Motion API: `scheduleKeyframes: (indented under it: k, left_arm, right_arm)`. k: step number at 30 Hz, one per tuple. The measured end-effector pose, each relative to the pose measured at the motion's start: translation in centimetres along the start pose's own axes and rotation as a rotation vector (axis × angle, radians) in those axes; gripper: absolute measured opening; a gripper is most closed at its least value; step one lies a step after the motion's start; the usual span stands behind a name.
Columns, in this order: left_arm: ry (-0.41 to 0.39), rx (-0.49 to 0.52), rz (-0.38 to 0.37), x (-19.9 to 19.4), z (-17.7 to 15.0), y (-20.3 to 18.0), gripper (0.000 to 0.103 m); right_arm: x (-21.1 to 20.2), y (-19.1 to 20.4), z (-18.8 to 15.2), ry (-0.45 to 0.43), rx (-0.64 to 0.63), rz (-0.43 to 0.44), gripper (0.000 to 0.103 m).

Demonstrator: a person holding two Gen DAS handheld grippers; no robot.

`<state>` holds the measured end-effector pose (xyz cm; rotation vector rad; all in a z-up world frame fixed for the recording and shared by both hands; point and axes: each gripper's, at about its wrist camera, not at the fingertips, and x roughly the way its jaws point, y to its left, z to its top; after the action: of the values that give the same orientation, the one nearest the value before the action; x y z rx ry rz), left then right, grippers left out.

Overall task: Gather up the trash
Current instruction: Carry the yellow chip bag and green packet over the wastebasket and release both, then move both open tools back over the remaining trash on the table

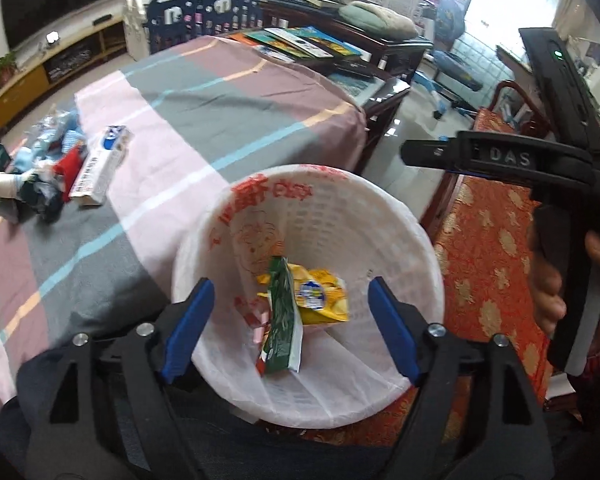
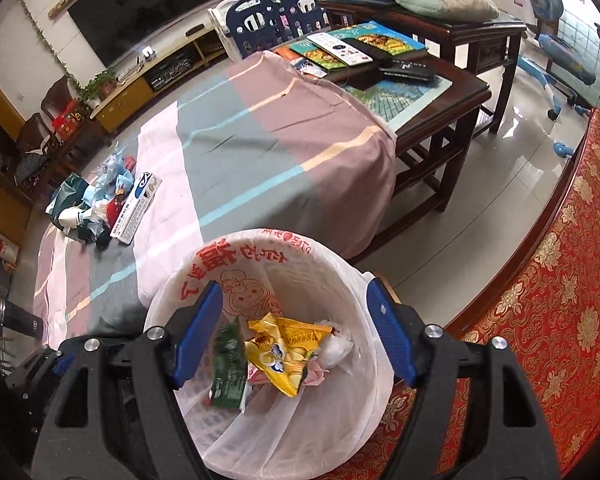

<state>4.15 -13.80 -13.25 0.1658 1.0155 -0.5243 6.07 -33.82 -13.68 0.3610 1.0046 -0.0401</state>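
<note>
1. Living-room clutter surrounds you: a dark television and a low cabinet stand far beyond the waste basket (image 2: pixel 300 272), and a striped cloth covers the table (image 2: pixel 260 152) that begins just past the basket's far rim.
2. Your landmark is the waste basket itself, white, lined with a thin bag printed in red, sitting between the table and a red patterned cushion (image 2: pixel 540 280).
3. Inside the basket lie a green wrapper (image 1: pixel 282 320), leaning more or less upright in the left wrist view, and a yellow snack packet (image 1: pixel 320 296) touching it on the cushion side. In the right wrist view a crumpled white wad (image 2: pixel 336 344) lies just beyond the yellow packet, and something pink shows under it.
4. Your left gripper (image 1: pixel 290 332) hangs over the basket's mouth with its blue pads spread wide; nothing is between them except the view down onto the trash below.
5. Your right gripper (image 2: pixel 296 332) is also above the basket, pads wide apart and gripping nothing. In the left wrist view its black body shows over the cushion side of the basket, with your hand (image 1: pixel 556 292) wrapped around the handle.
6. More trash is left to collect: a pile of crumpled wrappers (image 2: pixel 96 208) and a white and blue box (image 2: pixel 138 208) sit together on the table, well apart from the basket, towards the television side.
7. Books and remote controls (image 2: pixel 348 50) lie on the table's far end, far from the basket.
</note>
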Motion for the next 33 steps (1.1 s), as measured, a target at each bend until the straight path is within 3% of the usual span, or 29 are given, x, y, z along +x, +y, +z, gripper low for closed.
scheduleKeyframes:
  k: [10,13,15,16,17,19,23,27,33]
  left_arm:
    - [-0.057,-0.125,0.129,-2.1,0.6,3.6,0.086]
    - [-0.081,-0.201,0.209,-2.7,0.4,5.5,0.086]
    - [-0.109,-0.248,0.27,-3.3,0.3,7.0,0.088]
    - [-0.123,-0.268,0.3,-3.7,0.1,7.7,0.09]
    - [-0.135,-0.287,0.324,-4.0,0.1,8.2,0.091]
    - [-0.156,-0.329,0.364,-4.6,-0.2,9.4,0.093]
    - [-0.192,-0.396,0.409,-5.6,-0.6,11.2,0.096]
    - [-0.242,-0.431,0.485,-6.6,-1.2,12.6,0.097]
    - [-0.283,-0.518,0.519,-7.5,-2.3,14.6,0.097]
  right_arm:
    - [-0.7,2.0,-0.1,-0.062,-0.08,-0.032,0.08]
    - [-0.8,2.6,-0.4,-0.089,-0.095,-0.049,0.08]
    - [-2.1,2.9,-0.6,-0.187,-0.094,-0.067,0.082]
    - [-3.0,3.2,-0.8,-0.261,-0.093,-0.078,0.085]
    - [-4.0,3.5,-0.8,-0.334,-0.097,-0.087,0.098]
    - [-5.3,4.3,-0.9,-0.437,-0.121,-0.094,0.1]
    - [-5.6,5.6,-1.0,-0.504,-0.156,-0.137,0.1]
    - [-5.1,6.2,-1.4,-0.481,-0.113,-0.098,0.1]
    - [-4.2,8.3,-1.2,-0.408,-0.183,-0.069,0.1]
